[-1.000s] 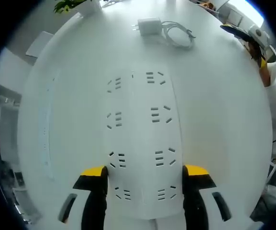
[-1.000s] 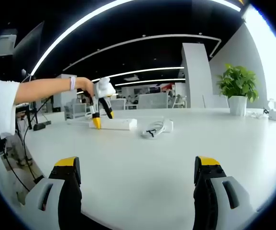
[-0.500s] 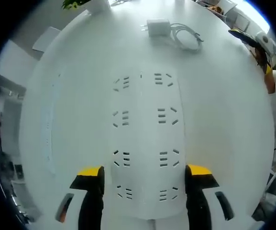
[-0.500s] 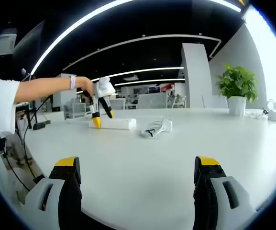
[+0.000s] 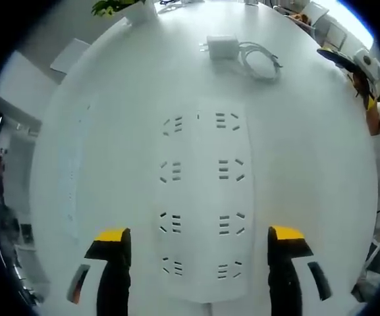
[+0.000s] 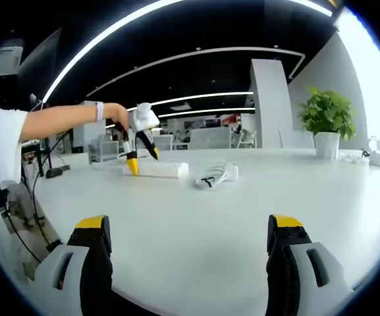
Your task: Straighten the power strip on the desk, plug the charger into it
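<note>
Your left gripper [image 5: 199, 247] hangs over the white power strip [image 5: 203, 204], looking straight down on it, with its yellow-tipped fingers [image 5: 112, 237] spread wide, one on each long side of the strip and clear of its edges. The strip lies flat on the white worktop [image 5: 315, 164]. Beyond its far end sits the white charger [image 5: 221, 47] with its coiled cable [image 5: 261, 58], apart from the strip. Your right gripper [image 6: 190, 240] sits low over the worktop, well apart from the strip, fingers held wide with nothing between them. A potted plant [image 6: 326, 122] stands at the worktop's far side.
</note>
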